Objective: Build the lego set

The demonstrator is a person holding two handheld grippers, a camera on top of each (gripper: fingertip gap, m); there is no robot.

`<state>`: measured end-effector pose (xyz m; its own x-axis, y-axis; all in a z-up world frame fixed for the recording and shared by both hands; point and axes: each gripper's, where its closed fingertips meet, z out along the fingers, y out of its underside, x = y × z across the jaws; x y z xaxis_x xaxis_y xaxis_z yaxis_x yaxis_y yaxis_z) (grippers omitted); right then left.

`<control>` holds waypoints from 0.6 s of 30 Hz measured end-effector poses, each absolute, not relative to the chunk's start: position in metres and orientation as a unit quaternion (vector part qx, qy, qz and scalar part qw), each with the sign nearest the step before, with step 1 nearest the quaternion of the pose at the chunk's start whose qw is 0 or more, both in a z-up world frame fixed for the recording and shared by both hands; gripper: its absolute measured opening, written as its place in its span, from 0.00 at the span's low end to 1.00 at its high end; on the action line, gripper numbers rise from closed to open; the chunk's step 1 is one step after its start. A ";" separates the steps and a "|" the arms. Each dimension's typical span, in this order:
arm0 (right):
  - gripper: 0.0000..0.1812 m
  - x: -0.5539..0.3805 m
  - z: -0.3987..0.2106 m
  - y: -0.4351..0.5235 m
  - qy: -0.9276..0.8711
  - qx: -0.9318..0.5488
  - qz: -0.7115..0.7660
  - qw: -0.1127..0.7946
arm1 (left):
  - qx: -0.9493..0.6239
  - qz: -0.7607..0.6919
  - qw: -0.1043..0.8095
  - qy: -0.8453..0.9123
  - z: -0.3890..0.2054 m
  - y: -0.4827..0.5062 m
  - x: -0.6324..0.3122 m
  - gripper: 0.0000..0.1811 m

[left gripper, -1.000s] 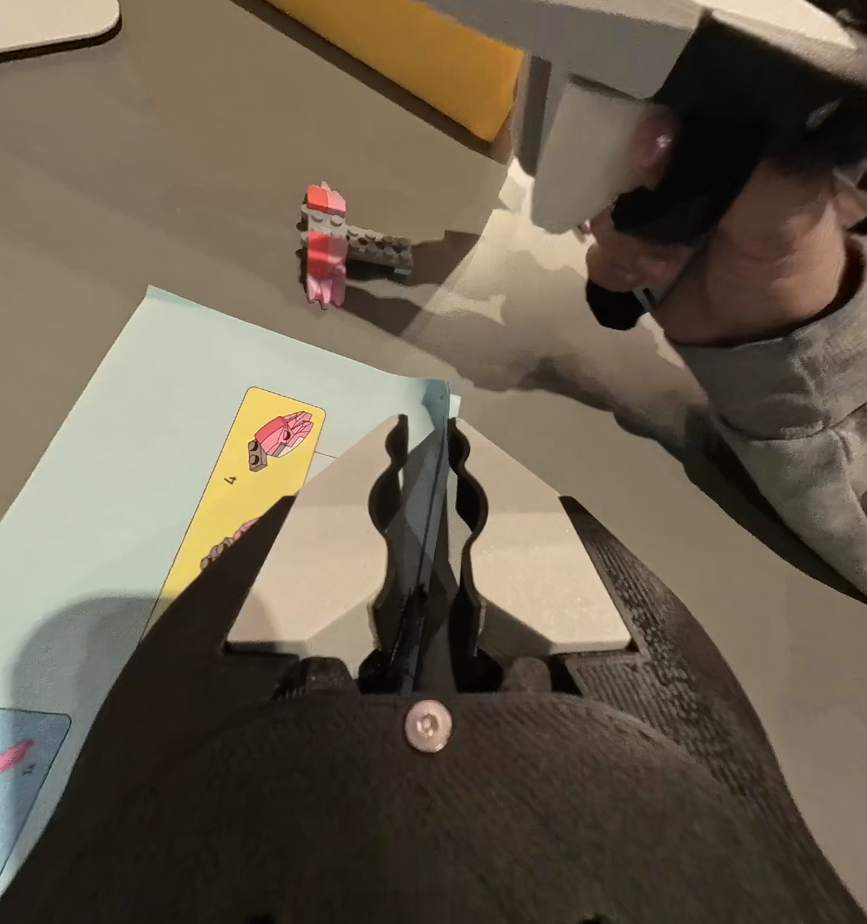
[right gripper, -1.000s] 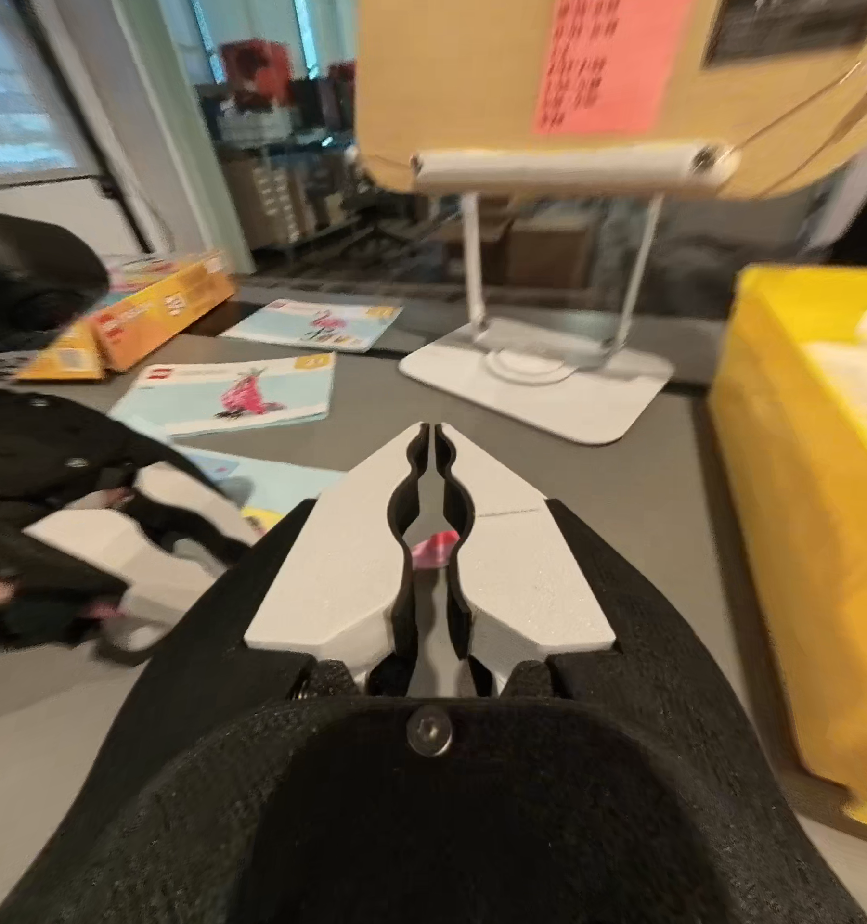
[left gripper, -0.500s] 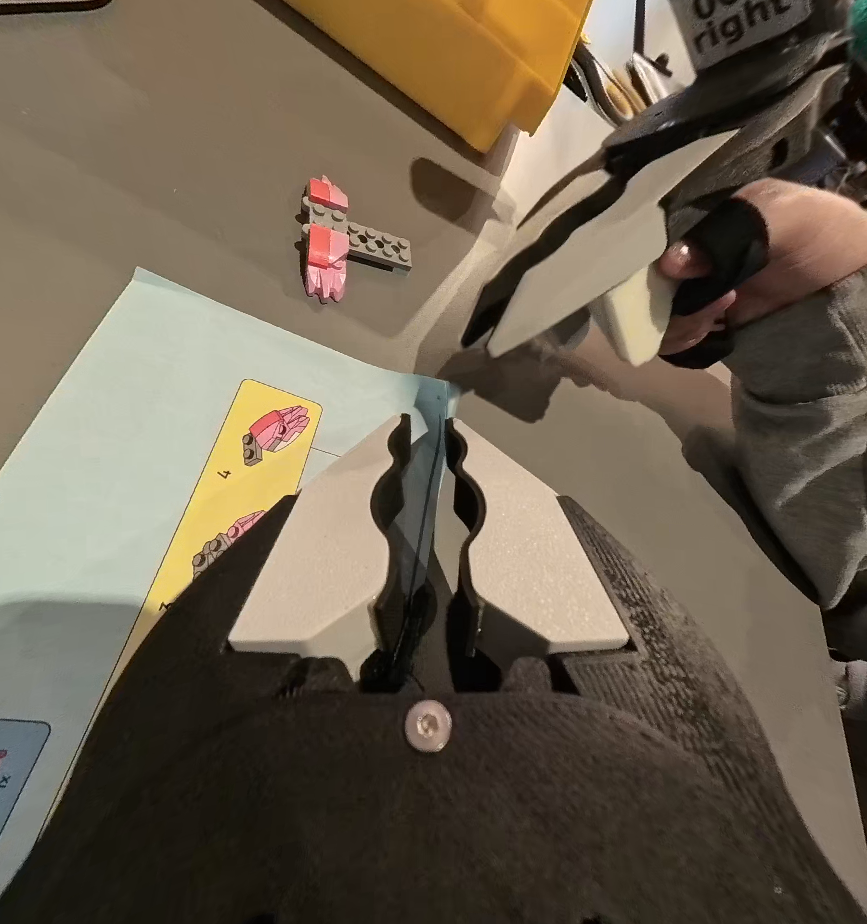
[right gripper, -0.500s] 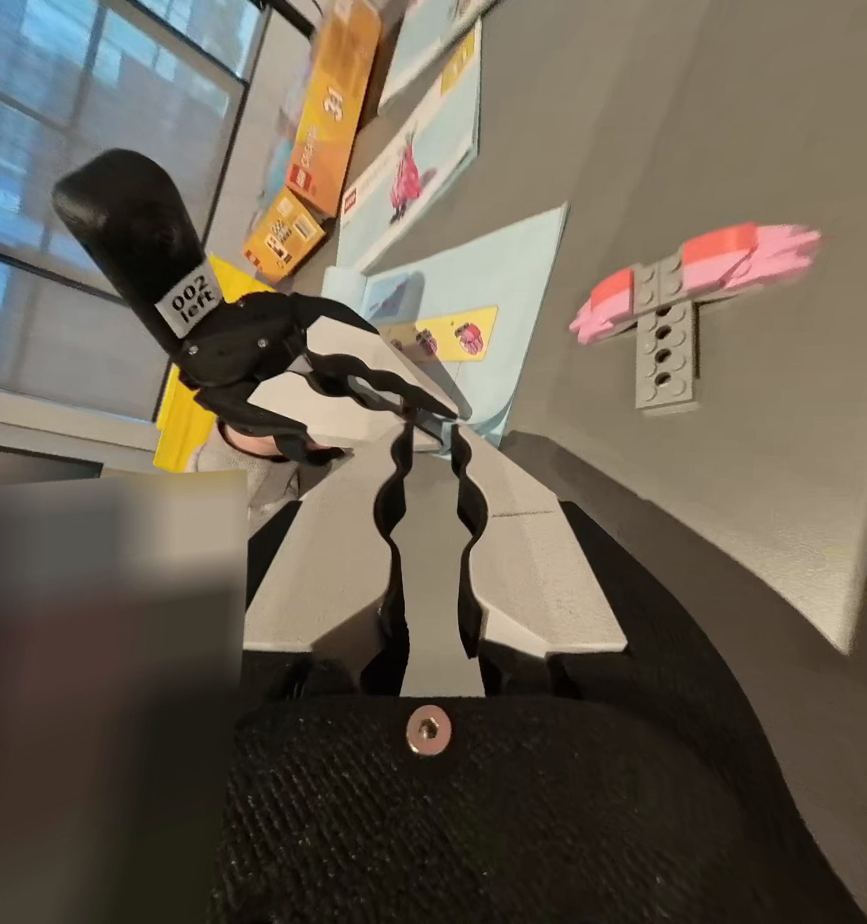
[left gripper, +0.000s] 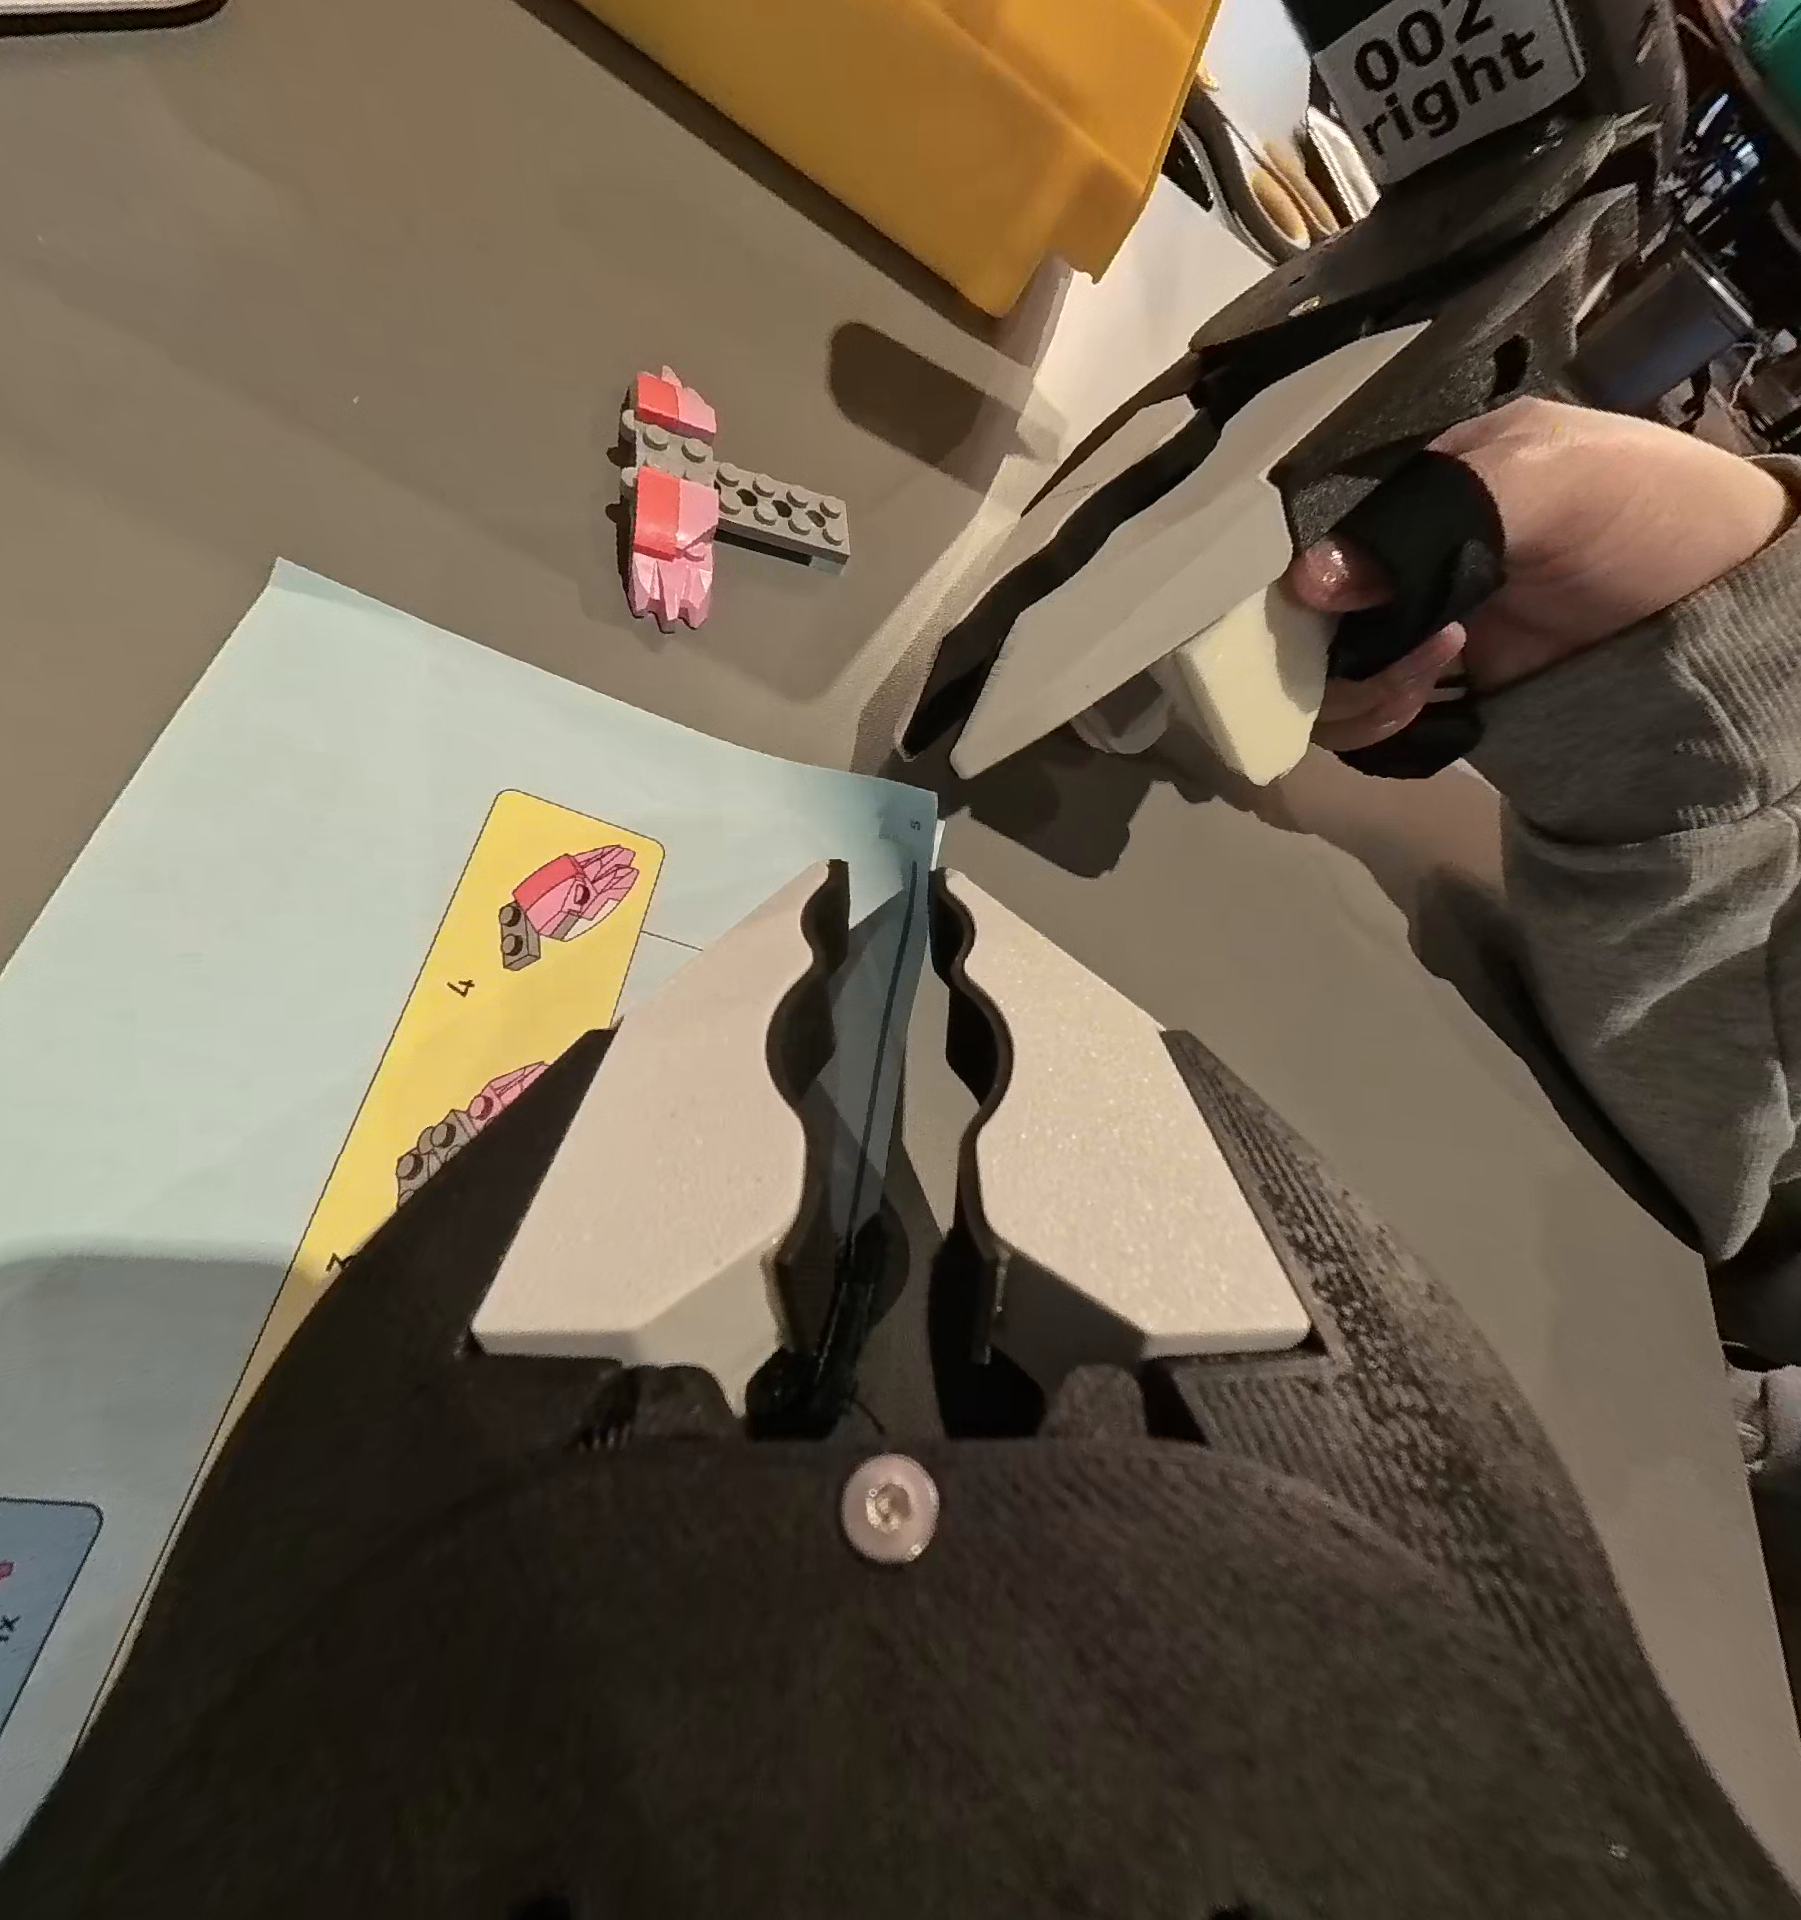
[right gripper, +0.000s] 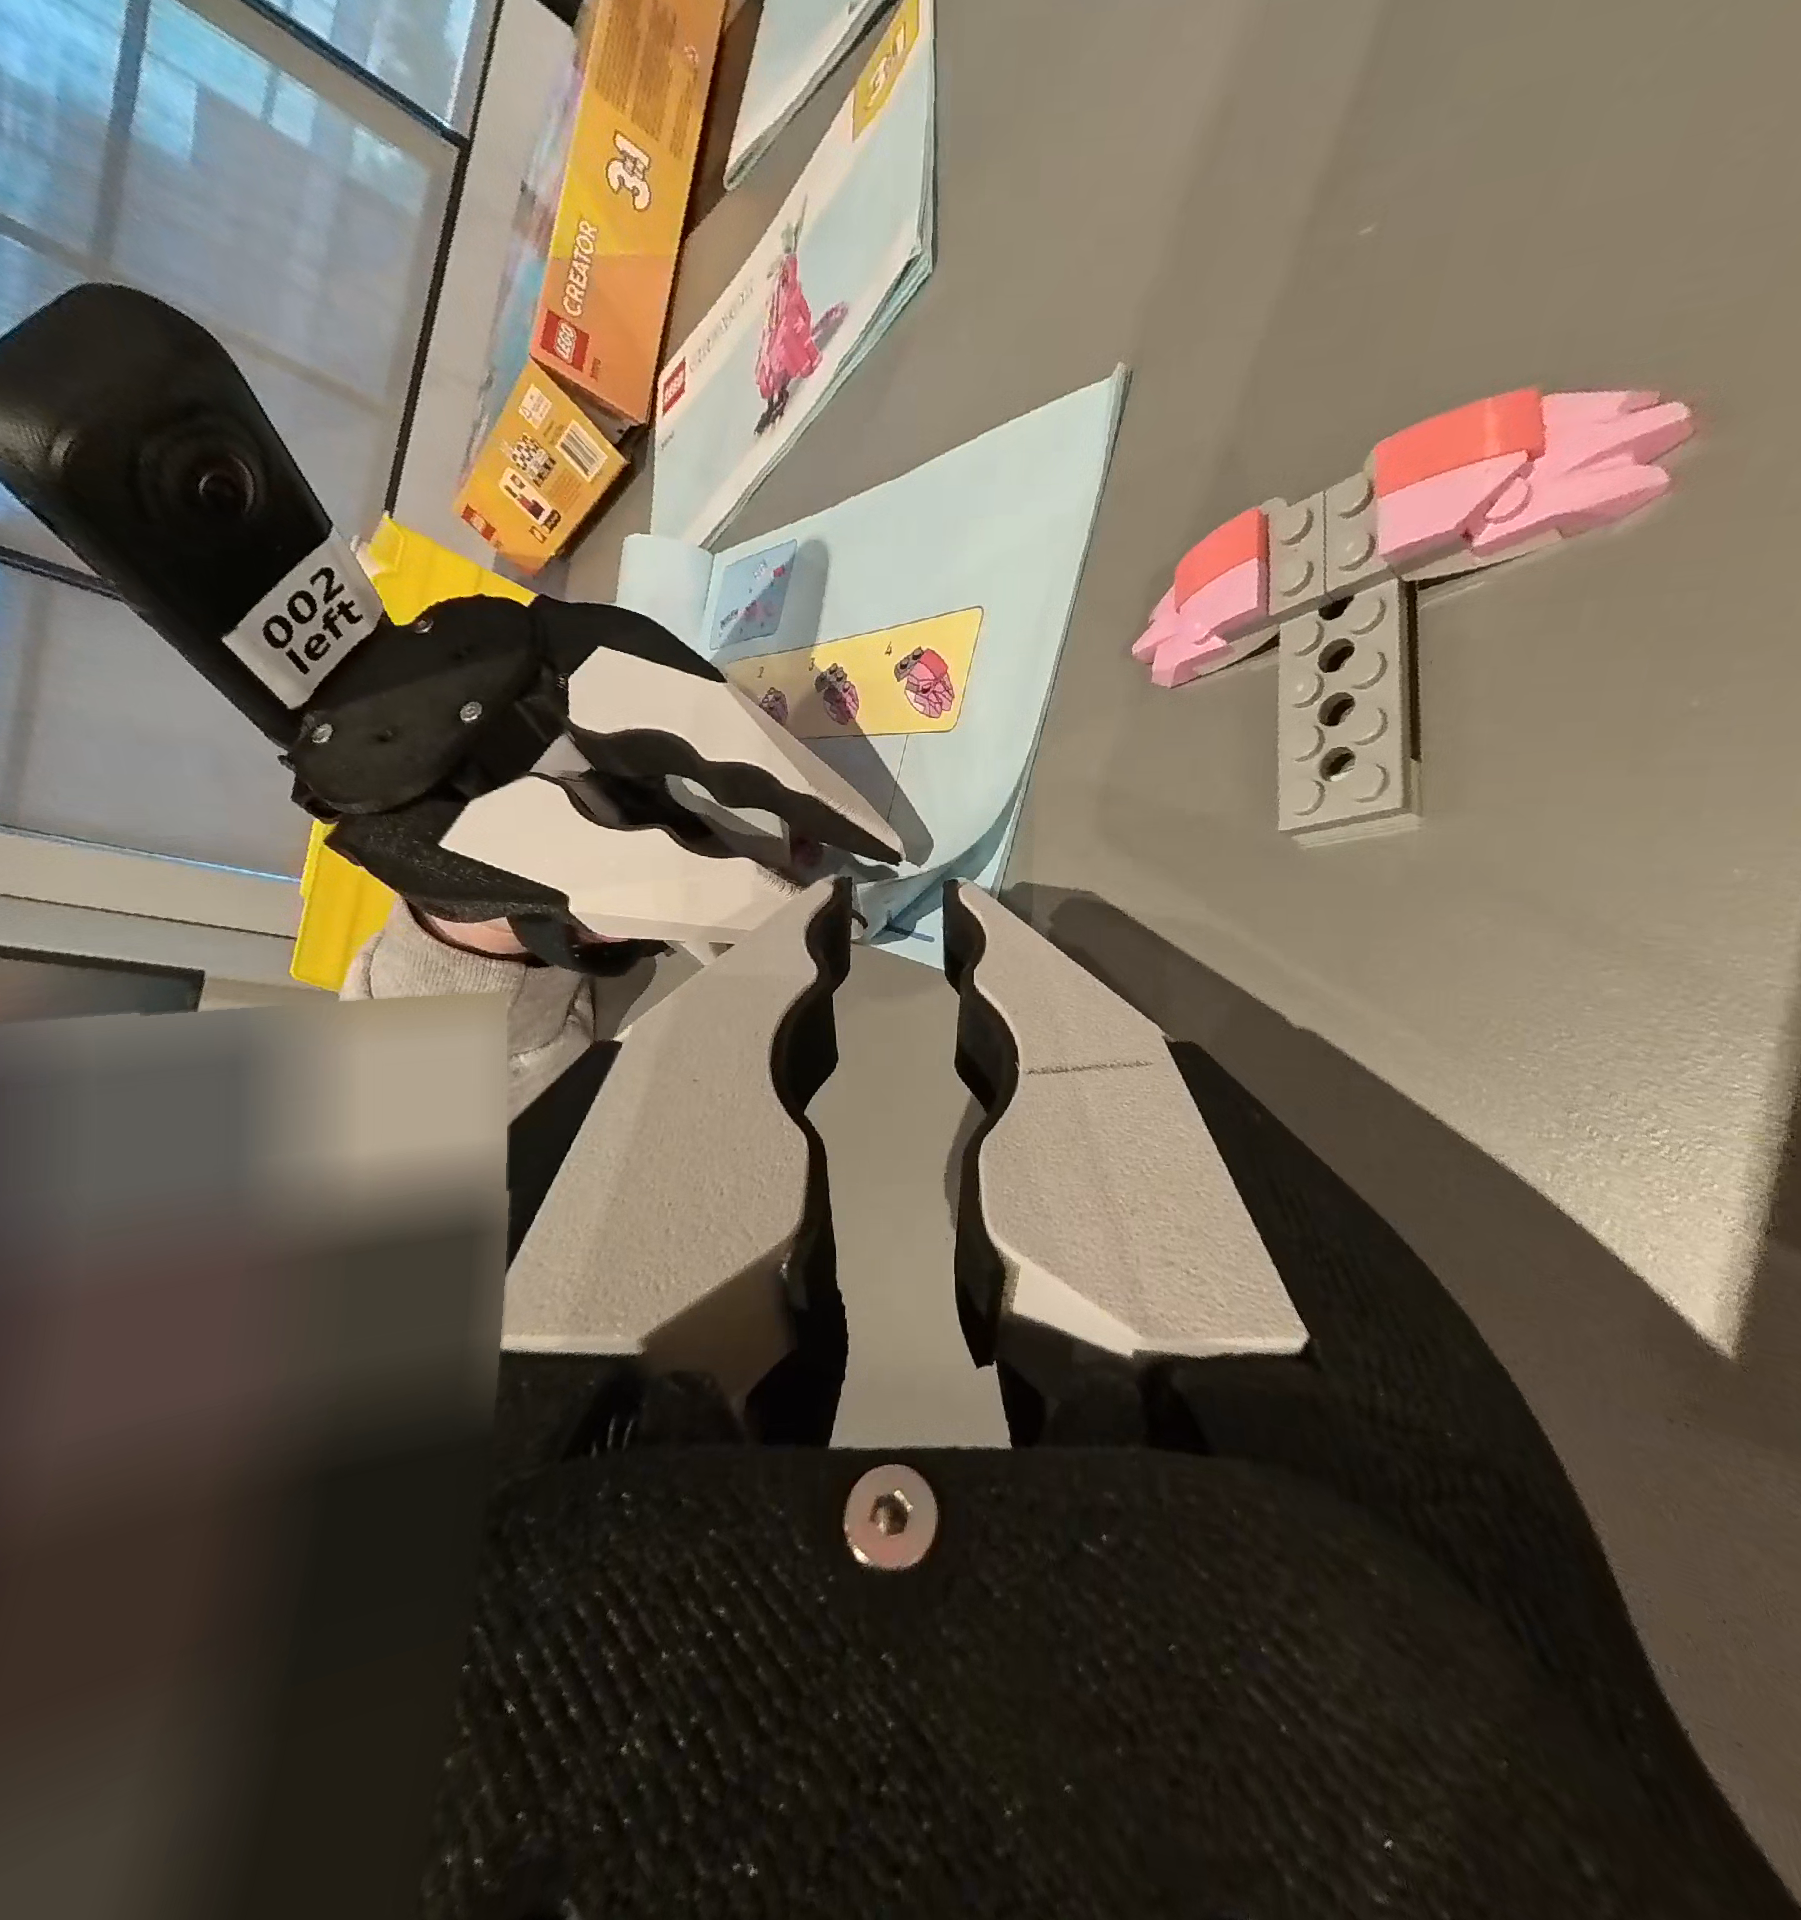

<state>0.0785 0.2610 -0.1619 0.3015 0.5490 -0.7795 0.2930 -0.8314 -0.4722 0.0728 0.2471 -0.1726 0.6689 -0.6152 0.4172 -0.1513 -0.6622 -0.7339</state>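
Pink-and-grey lego piece [left gripper: 704, 525] on table, well beyond left hand-held gripper [left gripper: 885, 883].

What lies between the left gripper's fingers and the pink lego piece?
In the left wrist view, the booklet page corner lies under the left gripper, then bare table up to the lego piece.

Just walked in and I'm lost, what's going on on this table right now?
A person holds a two-finger gripper in each hand over a grey table. The left gripper and right gripper both point at the lifted corner of the open instruction booklet, apparently to turn the page; both stand open with nothing between their fingers. The half-built pink, red and grey lego piece lies untouched on the table beyond the booklet, near a yellow bin.
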 end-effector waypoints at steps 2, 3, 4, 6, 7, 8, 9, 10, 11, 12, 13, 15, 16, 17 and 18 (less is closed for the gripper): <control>0.08 0.079 -0.161 0.260 -0.266 -0.797 0.529 0.121 | -0.847 -0.339 0.343 0.226 -0.173 0.247 0.073 0.08; 0.08 0.079 -0.160 0.260 -0.267 -0.796 0.530 0.120 | -0.846 -0.340 0.342 0.225 -0.172 0.247 0.073 0.08; 0.08 0.079 -0.160 0.259 -0.268 -0.794 0.532 0.118 | -0.846 -0.341 0.342 0.225 -0.172 0.247 0.073 0.08; 0.08 0.079 -0.160 0.258 -0.269 -0.794 0.534 0.115 | -0.846 -0.342 0.342 0.224 -0.172 0.247 0.073 0.08; 0.08 0.079 -0.160 0.258 -0.269 -0.793 0.534 0.114 | -0.846 -0.343 0.341 0.224 -0.172 0.247 0.073 0.08; 0.08 0.079 -0.160 0.257 -0.269 -0.793 0.535 0.113 | -0.846 -0.343 0.341 0.224 -0.172 0.247 0.073 0.08; 0.08 0.079 -0.160 0.257 -0.269 -0.792 0.536 0.112 | -0.846 -0.344 0.341 0.224 -0.172 0.247 0.073 0.08; 0.08 0.078 -0.160 0.256 -0.270 -0.792 0.537 0.111 | -0.845 -0.344 0.341 0.225 -0.172 0.247 0.073 0.09; 0.08 0.078 -0.160 0.256 -0.271 -0.791 0.537 0.110 | -0.845 -0.344 0.341 0.226 -0.172 0.247 0.073 0.09; 0.08 0.077 -0.160 0.256 -0.272 -0.791 0.537 0.109 | -0.845 -0.344 0.342 0.226 -0.172 0.247 0.073 0.09; 0.08 0.077 -0.160 0.255 -0.272 -0.791 0.537 0.109 | -0.845 -0.343 0.342 0.227 -0.172 0.246 0.073 0.09; 0.08 0.077 -0.161 0.255 -0.273 -0.791 0.537 0.108 | -0.845 -0.342 0.343 0.229 -0.172 0.246 0.073 0.09; 0.08 0.077 -0.161 0.255 -0.272 -0.791 0.537 0.108 | -0.845 -0.341 0.343 0.229 -0.172 0.246 0.073 0.09; 0.08 0.077 -0.161 0.256 -0.272 -0.791 0.537 0.108 | -0.845 -0.340 0.343 0.228 -0.172 0.246 0.073 0.09; 0.08 0.077 -0.161 0.256 -0.271 -0.791 0.537 0.109 | -0.845 -0.340 0.343 0.229 -0.172 0.246 0.073 0.09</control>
